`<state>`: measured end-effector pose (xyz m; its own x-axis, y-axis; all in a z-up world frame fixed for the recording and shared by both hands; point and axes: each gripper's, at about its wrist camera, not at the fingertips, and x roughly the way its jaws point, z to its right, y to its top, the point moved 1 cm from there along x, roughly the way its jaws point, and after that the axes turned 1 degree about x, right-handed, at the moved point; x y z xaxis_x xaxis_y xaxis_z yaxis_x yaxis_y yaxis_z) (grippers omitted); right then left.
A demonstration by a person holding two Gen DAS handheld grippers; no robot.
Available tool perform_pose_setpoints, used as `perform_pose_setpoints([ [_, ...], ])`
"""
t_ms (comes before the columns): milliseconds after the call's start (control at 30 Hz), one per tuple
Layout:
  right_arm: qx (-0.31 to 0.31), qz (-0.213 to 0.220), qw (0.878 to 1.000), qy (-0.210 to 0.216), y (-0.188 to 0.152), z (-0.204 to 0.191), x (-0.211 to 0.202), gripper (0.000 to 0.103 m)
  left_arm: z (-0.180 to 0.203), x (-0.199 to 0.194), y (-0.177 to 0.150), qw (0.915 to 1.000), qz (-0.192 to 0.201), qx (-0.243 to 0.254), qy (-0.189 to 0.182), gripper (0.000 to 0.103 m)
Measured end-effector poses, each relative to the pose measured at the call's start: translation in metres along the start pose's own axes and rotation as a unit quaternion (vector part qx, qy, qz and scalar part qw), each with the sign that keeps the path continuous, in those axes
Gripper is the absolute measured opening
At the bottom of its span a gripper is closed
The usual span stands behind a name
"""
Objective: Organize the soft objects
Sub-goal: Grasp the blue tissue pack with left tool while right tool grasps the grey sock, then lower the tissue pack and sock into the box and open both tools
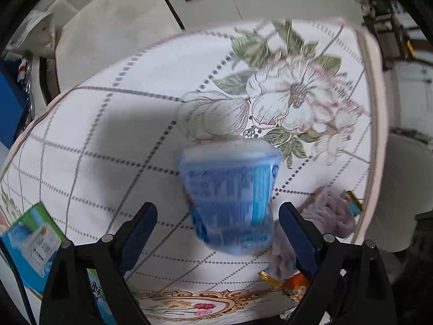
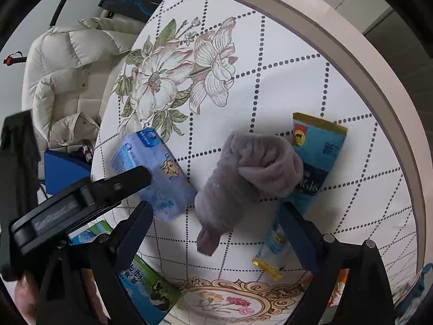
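A blue soft tissue pack (image 1: 230, 195) lies on the round floral table (image 1: 108, 135), blurred, between and just ahead of my open left gripper (image 1: 217, 216). It also shows in the right wrist view (image 2: 154, 173) with the left gripper's black finger (image 2: 119, 187) over its near end. A rolled grey-purple fluffy cloth (image 2: 243, 176) lies mid-table ahead of my open, empty right gripper (image 2: 216, 216); it also shows in the left wrist view (image 1: 330, 214).
A blue and gold snack packet (image 2: 316, 157) lies right of the cloth, a smaller packet (image 2: 273, 249) near the right finger. A green and blue carton (image 2: 146, 287) sits at the near left. A cream padded jacket (image 2: 67, 81) lies beyond the table edge.
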<state>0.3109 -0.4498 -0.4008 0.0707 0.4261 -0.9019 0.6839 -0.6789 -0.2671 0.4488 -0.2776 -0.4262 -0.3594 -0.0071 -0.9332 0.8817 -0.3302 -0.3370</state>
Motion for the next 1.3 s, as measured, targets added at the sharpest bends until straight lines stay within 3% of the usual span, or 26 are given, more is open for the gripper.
perform_pose_setpoints([
  [167,0.004,-0.014,1.0,-0.015,0.006,0.003,0.013,0.087,0.007,0.023,0.009,0.9995,-0.021,0.009,0.024,0.091],
  [233,0.002,-0.02,0.999,-0.026,0.006,0.002,0.021,0.082,0.011,0.021,0.007,0.9991,-0.007,0.014,0.04,0.084],
  [300,-0.001,-0.025,0.999,-0.034,0.006,0.001,0.027,0.071,0.012,0.018,0.004,0.998,0.003,0.021,0.059,0.06],
  [400,-0.018,-0.019,0.998,-0.061,-0.001,-0.005,0.033,0.05,0.014,0.011,-0.002,0.997,0.013,0.027,0.071,0.04],
  [533,-0.075,0.001,0.992,-0.097,-0.015,-0.022,0.029,0.048,0.012,0.001,-0.027,0.9953,0.044,0.028,0.082,0.037],
  [700,-0.172,0.039,0.977,-0.121,-0.055,-0.059,0.007,0.047,-0.01,-0.035,-0.087,0.9942,0.102,-0.002,0.033,0.037],
  [833,-0.251,0.058,0.958,-0.124,-0.108,-0.091,-0.013,0.047,-0.05,-0.079,-0.143,0.9883,0.149,-0.031,-0.002,0.037],
  [1033,-0.34,0.046,0.937,-0.069,-0.202,-0.144,-0.031,0.047,-0.157,-0.129,-0.245,0.9739,0.204,-0.094,-0.034,0.037],
  [1200,-0.414,0.0,0.91,-0.011,-0.296,-0.206,-0.011,0.047,-0.245,-0.128,-0.316,0.9685,0.197,-0.152,-0.018,0.037],
  [1300,-0.457,-0.027,0.889,-0.001,-0.35,-0.249,0.024,0.047,-0.302,-0.111,-0.346,0.9654,0.175,-0.193,-0.008,0.037],
])
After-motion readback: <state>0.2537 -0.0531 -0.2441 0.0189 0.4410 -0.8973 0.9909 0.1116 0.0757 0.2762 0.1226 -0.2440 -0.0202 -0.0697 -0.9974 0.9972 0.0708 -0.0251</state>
